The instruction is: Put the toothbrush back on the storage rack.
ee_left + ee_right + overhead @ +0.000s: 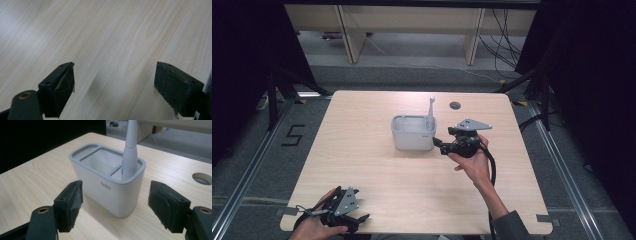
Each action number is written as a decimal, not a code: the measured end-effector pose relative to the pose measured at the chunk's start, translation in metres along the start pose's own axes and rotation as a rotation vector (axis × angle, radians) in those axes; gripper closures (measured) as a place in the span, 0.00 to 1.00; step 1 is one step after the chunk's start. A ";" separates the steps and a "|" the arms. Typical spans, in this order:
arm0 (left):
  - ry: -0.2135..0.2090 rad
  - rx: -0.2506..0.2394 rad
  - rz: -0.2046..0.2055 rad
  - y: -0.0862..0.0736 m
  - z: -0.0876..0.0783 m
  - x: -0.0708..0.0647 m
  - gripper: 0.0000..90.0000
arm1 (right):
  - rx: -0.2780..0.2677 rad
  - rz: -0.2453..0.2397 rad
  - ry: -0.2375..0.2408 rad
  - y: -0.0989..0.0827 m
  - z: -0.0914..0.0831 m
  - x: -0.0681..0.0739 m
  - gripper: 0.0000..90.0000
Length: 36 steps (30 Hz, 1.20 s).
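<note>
From the holder [413, 133] at table centre, bare tabletop [362, 170] runs open toward six, nine and twelve o'clock. At three, the right gripper [441, 145] stands just beside it.

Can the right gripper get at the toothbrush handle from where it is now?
Probably yes: the right gripper is open beside the holder, and the toothbrush stands upright above the rim with nothing around it.

- You can spot a small grey logo [105, 185] on the white holder [100, 192], front wall just under its rim. Looks like "bdo", can't swear to it.
- Floor left of the table [362, 165] has a black "5" [293, 135].
</note>
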<state>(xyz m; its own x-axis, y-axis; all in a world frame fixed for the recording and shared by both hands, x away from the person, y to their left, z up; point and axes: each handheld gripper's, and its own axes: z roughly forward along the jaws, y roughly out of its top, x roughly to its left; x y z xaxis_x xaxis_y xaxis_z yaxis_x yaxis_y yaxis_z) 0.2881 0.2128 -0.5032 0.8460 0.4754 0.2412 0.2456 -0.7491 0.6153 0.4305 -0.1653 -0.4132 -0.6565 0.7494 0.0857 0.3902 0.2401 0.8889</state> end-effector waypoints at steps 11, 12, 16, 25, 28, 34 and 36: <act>0.001 -0.001 -0.003 0.000 0.000 0.000 0.18 | 0.009 -0.020 0.015 -0.014 -0.016 0.009 0.31; 0.000 -0.002 -0.004 0.000 0.000 0.000 0.18 | 0.002 -0.013 0.020 -0.015 -0.016 0.010 0.31; 0.000 0.001 -0.001 0.000 0.000 0.000 0.18 | 0.006 -0.026 0.011 -0.020 -0.021 0.010 0.30; 0.001 0.008 0.002 0.000 -0.001 0.000 0.18 | 0.010 -0.012 0.012 -0.032 -0.030 0.009 0.30; -0.005 0.002 0.000 0.000 0.000 0.000 0.18 | 0.010 -0.008 0.022 -0.036 -0.032 0.009 0.30; -0.001 -0.001 0.001 0.000 -0.001 0.000 0.18 | 0.031 0.018 0.032 -0.047 -0.037 0.012 0.30; 0.000 0.000 -0.001 0.000 -0.001 0.000 0.18 | 0.026 0.003 0.035 -0.049 -0.038 0.012 0.29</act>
<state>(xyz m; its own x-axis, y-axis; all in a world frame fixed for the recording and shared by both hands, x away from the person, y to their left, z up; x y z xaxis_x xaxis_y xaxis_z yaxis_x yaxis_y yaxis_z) 0.2880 0.2135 -0.5024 0.8459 0.4759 0.2407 0.2461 -0.7487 0.6155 0.3791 -0.1916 -0.4388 -0.6771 0.7283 0.1049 0.4086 0.2537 0.8767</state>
